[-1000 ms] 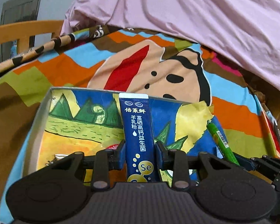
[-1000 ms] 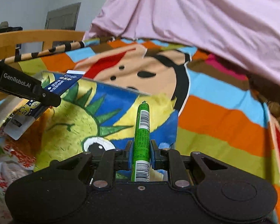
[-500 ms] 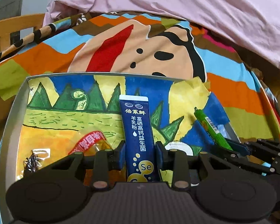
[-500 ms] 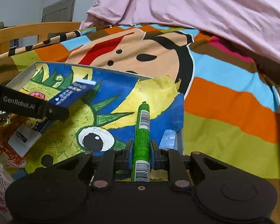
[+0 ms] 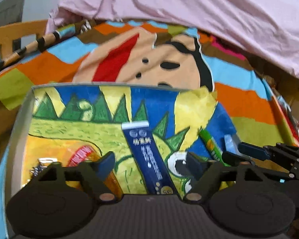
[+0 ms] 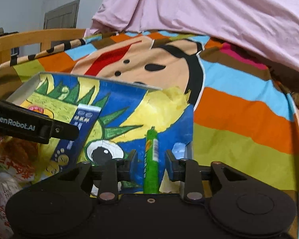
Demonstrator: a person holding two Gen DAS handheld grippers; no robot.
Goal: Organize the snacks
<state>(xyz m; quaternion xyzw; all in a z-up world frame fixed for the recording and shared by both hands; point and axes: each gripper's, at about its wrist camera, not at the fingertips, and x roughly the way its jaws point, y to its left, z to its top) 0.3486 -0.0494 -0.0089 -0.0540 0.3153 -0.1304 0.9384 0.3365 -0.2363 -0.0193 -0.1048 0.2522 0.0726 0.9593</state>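
My left gripper (image 5: 149, 162) has its jaws opening wide over the painted box (image 5: 20, 119); the dark blue sachet (image 5: 148, 157) sits loose between them, tilted, neither pad on it, lower end down on the box's painted floor. My right gripper (image 6: 151, 159) is opening too, with clear gaps on both sides of the green stick snack (image 6: 151, 159), which stands between the fingers inside the box near its right wall. More snack packets (image 5: 81, 155) lie in the left part of the box. The box rests on a cartoon-print blanket (image 6: 239, 119), pink sheet (image 6: 209, 10) behind.
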